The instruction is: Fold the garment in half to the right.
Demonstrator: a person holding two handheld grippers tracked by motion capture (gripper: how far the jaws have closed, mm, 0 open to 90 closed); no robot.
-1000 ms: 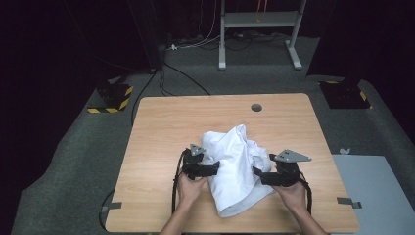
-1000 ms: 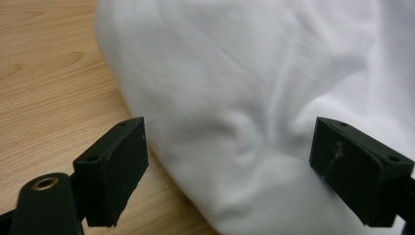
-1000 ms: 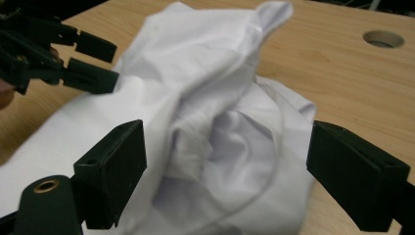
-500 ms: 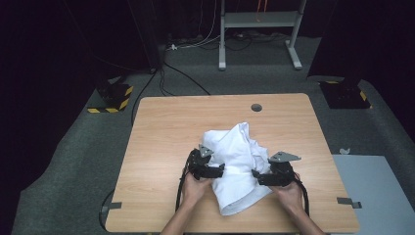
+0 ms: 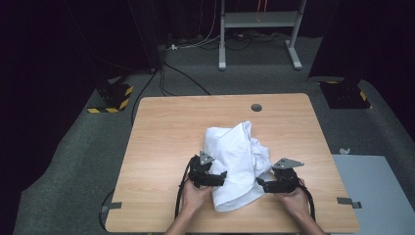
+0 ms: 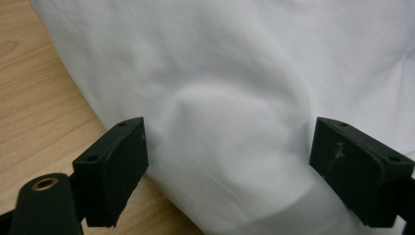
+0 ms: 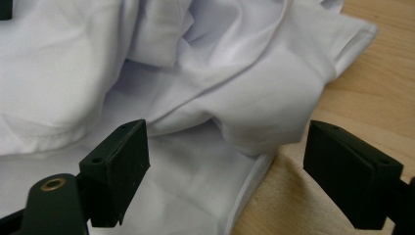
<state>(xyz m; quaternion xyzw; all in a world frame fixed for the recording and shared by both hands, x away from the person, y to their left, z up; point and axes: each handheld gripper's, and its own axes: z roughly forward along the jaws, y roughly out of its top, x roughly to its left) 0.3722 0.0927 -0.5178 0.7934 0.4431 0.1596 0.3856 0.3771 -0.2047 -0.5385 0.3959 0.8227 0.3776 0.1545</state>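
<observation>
Compared with the frame one second earlier, the left gripper (image 5: 221, 177) sits slightly further in toward the white cloth (image 5: 240, 159), and the right gripper (image 5: 260, 184) sits lower, closer to the tabletop (image 5: 166, 142). The cloth keeps the same crumpled heap shape and the same place.

The left gripper's jaws stand wide open. In the left gripper view the white cloth (image 6: 235, 98) bulges into the gap between them, but neither pad presses on it. The right gripper's jaws also stand wide open. In the right gripper view a folded edge of the white cloth (image 7: 205, 98) lies between them, with bare wood showing under the right-hand jaw. No fabric is clamped.

The cloth lies on the near half of the tabletop, slightly right of centre, between the two grippers. The person's hands come in from the near edge, one behind each gripper.

The tabletop is light wood with rounded corners. A round cable hole (image 5: 256, 107) sits near its far edge. It stands on dark grey carpet (image 5: 73, 161) in a dim room.

Around the tabletop:
- A metal frame (image 5: 257, 29) stands on the floor beyond the far edge.
- Black cables (image 5: 183, 78) run across the carpet toward the far left corner.
- Two black bases with yellow-and-black hazard stripes stand to the far left (image 5: 111, 95) and far right (image 5: 345, 95).
- A pale grey panel (image 5: 374, 191) lies on the floor at the right.

Nothing stands between either gripper and the cloth.
</observation>
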